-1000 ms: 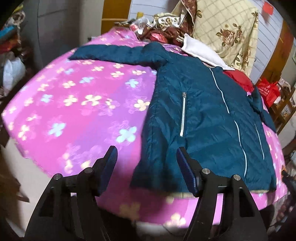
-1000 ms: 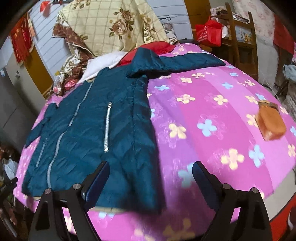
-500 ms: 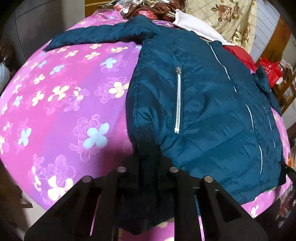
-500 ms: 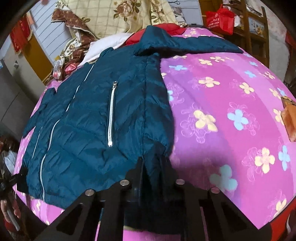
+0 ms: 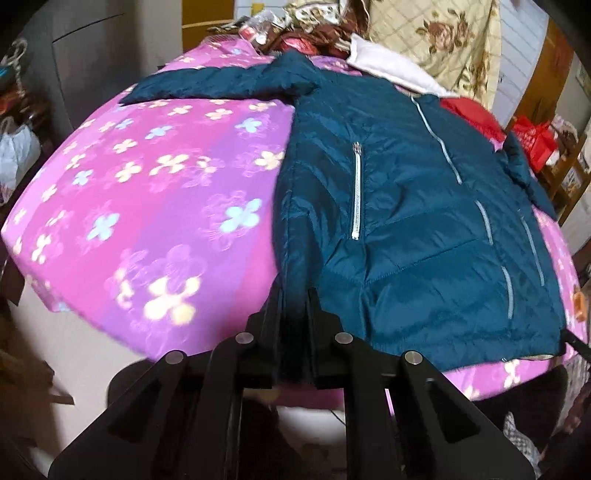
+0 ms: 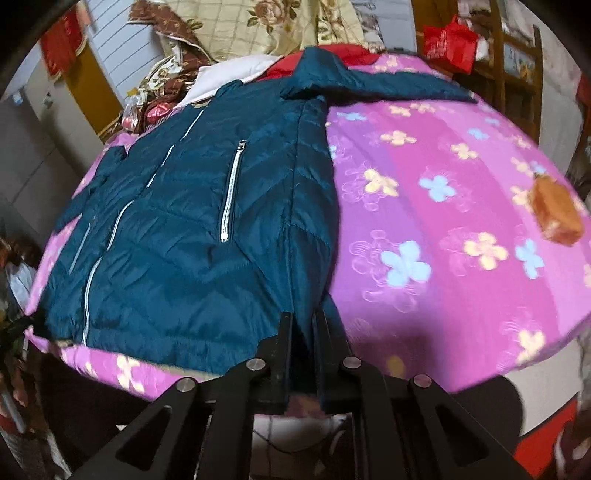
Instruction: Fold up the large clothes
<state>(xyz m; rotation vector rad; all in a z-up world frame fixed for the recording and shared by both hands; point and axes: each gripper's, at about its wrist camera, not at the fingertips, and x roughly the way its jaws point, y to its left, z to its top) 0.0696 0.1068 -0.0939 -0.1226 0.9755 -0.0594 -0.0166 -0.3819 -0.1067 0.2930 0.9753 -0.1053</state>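
**Hem corners gripped, fold not yet begun**

The jacket (image 5: 399,206) is lying front-up and flat on the bed (image 5: 155,206), zip closed, collar toward the pillows (image 6: 258,26) and hem at the bed's near edge. One sleeve (image 5: 218,79) is stretching straight out from the shoulder across the pink cover; the other sleeve (image 6: 380,83) is doing the same on the opposite side. The left gripper (image 5: 293,325) is pinching the jacket's hem corner on its own side, jaws drawn together on the cloth. The right gripper (image 6: 303,343) is clamping the opposite hem corner the same way.

Judging from this, the task is only starting: the jacket is spread and both corners are taken, but no fold is showing. Sleeves, sides and the lengthwise fold all seem to be left.

The hem is sitting right at the bed's edge, so any pull toward the person is likely to drag cloth off the mattress. Beyond the jacket's left side, the cover is lying open and wide. Beyond its right side there is open cover too, with a brown block (image 6: 556,214) lying well away from the jacket, near the far edge. Past the collar, a white cloth (image 5: 391,70) and a red cloth (image 5: 469,114) are crowding the jacket's top, so room there is looking tight.
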